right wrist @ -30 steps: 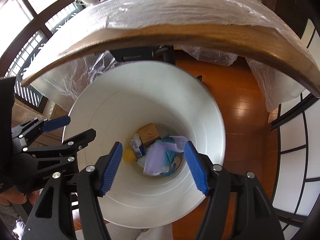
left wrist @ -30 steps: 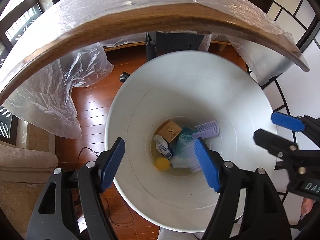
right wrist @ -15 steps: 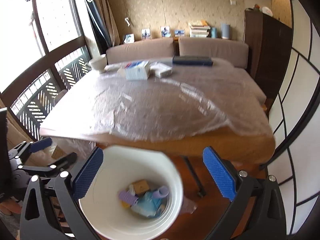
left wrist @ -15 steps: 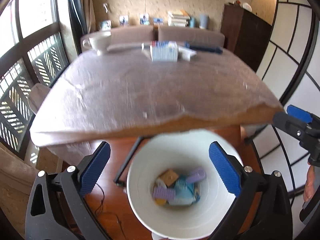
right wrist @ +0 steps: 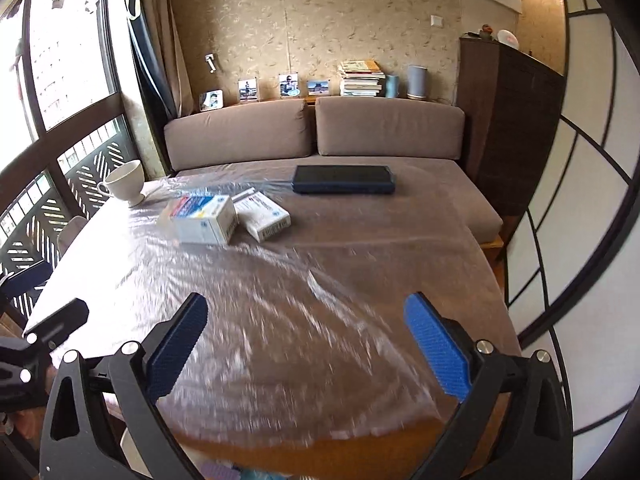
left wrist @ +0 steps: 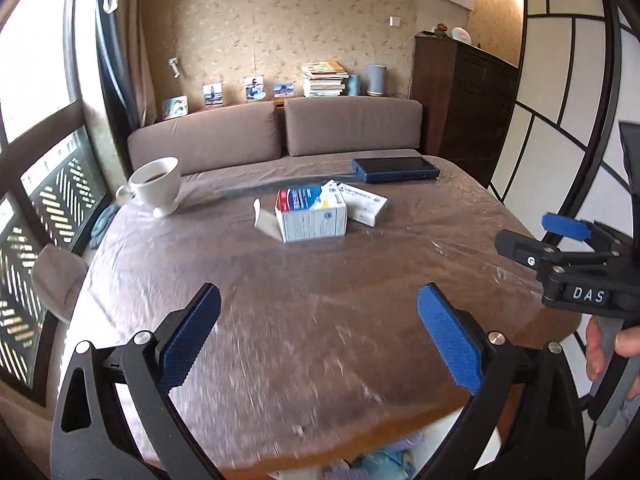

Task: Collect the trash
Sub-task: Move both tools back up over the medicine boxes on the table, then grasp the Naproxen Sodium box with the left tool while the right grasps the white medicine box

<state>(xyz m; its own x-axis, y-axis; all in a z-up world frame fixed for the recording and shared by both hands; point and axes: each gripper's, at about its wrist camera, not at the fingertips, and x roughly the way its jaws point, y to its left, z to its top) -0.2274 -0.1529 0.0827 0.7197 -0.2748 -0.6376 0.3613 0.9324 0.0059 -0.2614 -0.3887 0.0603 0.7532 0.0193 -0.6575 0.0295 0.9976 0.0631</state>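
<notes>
An opened white box with a blue and red top (left wrist: 312,216) (right wrist: 204,218) lies on the far half of the film-covered table (left wrist: 320,280) (right wrist: 360,248). A second white box (left wrist: 362,202) (right wrist: 264,220) lies touching it. My left gripper (left wrist: 320,320) hovers open and empty over the table's near edge. My right gripper (right wrist: 306,320) is beside it, wide apart with its jaws closing on nothing; in the left wrist view the right gripper (left wrist: 536,236) shows at the right. Below the table edge, trash in the white bin (left wrist: 384,464) (right wrist: 132,452) barely shows.
A white cup (left wrist: 156,186) (right wrist: 126,182) stands at the far left of the table. A dark blue flat case (left wrist: 394,169) (right wrist: 342,180) lies at the far edge. A brown sofa (left wrist: 280,132) is behind, a dark cabinet (left wrist: 460,100) at right. A hand (left wrist: 612,348) grips the right handle.
Both grippers rose from inside the bin's mouth to above the table edge and tilted up. Their jaws widened. The bin slid to the bottom of both views.
</notes>
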